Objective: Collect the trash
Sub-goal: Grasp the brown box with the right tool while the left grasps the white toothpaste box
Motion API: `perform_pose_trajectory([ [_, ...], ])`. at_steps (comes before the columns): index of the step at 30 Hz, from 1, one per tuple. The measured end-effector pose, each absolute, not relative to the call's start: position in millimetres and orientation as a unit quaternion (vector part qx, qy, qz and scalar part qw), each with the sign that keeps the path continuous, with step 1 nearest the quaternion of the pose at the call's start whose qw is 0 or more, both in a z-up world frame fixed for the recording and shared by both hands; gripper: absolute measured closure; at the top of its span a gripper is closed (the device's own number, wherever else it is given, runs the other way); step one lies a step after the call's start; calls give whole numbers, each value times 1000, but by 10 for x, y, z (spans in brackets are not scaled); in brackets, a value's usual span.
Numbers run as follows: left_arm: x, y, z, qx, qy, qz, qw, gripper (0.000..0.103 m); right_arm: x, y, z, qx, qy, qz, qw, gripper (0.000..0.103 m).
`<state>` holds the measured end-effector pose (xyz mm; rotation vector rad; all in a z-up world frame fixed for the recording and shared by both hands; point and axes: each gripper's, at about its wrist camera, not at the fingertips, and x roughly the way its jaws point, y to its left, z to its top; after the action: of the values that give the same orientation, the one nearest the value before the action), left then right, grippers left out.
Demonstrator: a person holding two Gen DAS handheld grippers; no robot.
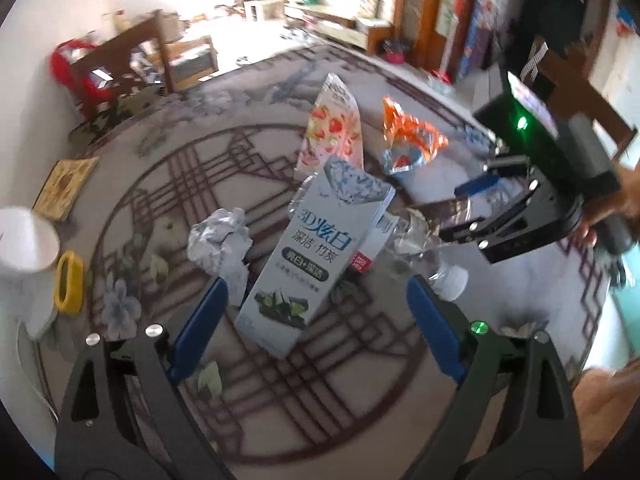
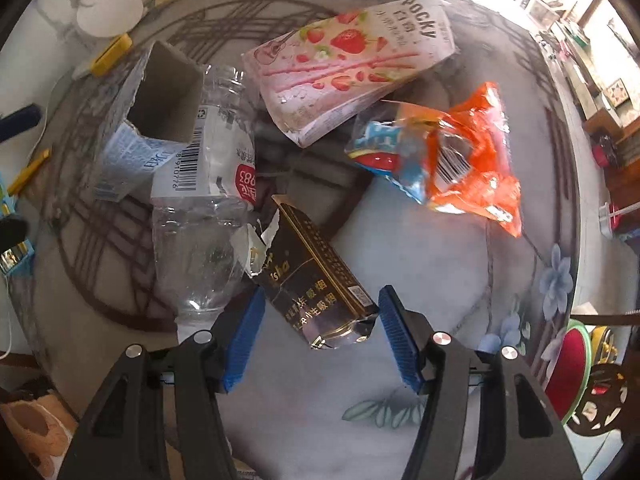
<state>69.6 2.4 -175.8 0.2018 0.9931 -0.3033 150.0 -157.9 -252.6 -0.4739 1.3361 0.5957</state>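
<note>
Blue-padded fingers on your left gripper (image 1: 316, 322) are spread wide, nothing clamped; the pale toothpaste box (image 1: 304, 256) sits between them, untouched, lying on the round patterned surface (image 1: 132, 208). Crumpled foil ball (image 1: 220, 244) lies just left of that box. Clear plastic bottle (image 2: 200, 216) lies on its side against the box's right side, white cap (image 1: 452, 282) near your left gripper's right finger. Pink strawberry Pocky box (image 2: 348, 64) is farther back, orange snack wrapper (image 2: 448, 160) beside it.

Your right gripper (image 2: 320, 336) points down at the surface, fingers partly apart around a dark gold-trimmed cigarette pack (image 2: 320, 280). Pack's lower end is between the pads; left pad looks to touch it, right pad shows a small gap, so no firm clamp visible. Torn pack top lies against the bottle.

White paper cup (image 1: 24, 240) and yellow clip (image 1: 70, 284) are at the surface's left edge, well apart from the trash pile.
</note>
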Motion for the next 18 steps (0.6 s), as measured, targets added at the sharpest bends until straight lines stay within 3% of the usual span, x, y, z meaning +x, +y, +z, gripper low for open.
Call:
perform_pose_trajectory([
  [6,1079,-83,-2053,159,505,-183,828,14,1511,-1565,-2528,-186,609,285,716,65],
  [9,1209,-75,-2173,158,519,-184,820,14,1483,-1642,-2485,-163,612,289,718,77],
  [12,1301,-50,-2278,133,536,-188,813,15,1454,-1751,-2475,-146,621,287,715,77],
  [13,1309,-47,-2302,127,540,-187,811,16,1441,-1769,-2484,-142,624,286,713,77],
  [16,1325,-20,-2381,106,550,-183,808,50,1425,-1831,-2473,-129,625,281,717,70],
  [17,1319,-2,-2393,100,550,-180,809,50,1422,-1864,-2455,-121,623,278,721,64],
  [18,1311,14,-2389,90,551,-182,809,51,1433,-1879,-2432,-111,621,276,725,49],
])
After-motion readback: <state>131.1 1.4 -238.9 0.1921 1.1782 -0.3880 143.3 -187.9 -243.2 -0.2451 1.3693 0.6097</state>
